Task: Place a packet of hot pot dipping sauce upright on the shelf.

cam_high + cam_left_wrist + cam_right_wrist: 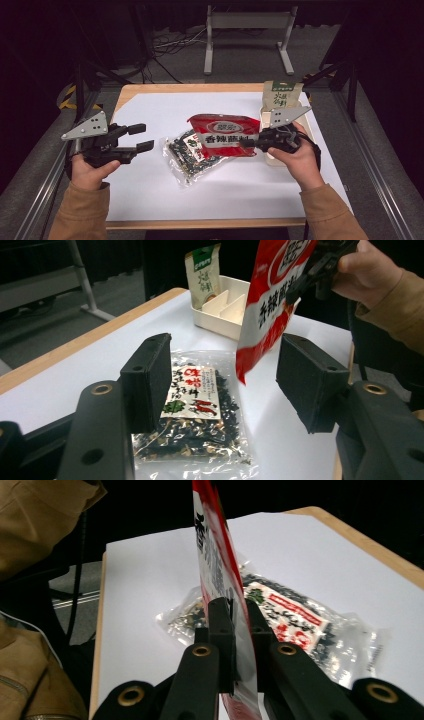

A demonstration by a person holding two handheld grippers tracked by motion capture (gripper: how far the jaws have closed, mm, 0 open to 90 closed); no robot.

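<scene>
A red snack packet [225, 134] with white lettering hangs lifted above the white sheet, with my right gripper [248, 142] shut on its right edge. In the right gripper view the jaws [239, 612] pinch the red packet [212, 555], which stands edge-on. Under and to the left of it lies a clear bag of dark dried bits [192, 157] with a red-and-white label. My left gripper [141, 138] stands open at the left, apart from both bags. In the left gripper view its jaws [225, 370] frame the clear bag [195, 410], with the red packet [270, 300] hanging beyond.
A white divided tray [267, 120] sits at the table's right side, with a beige-and-green packet [281, 96] standing upright in its far end. A white sheet [150, 190] covers the wooden table. A metal stand [247, 30] is on the floor behind the table.
</scene>
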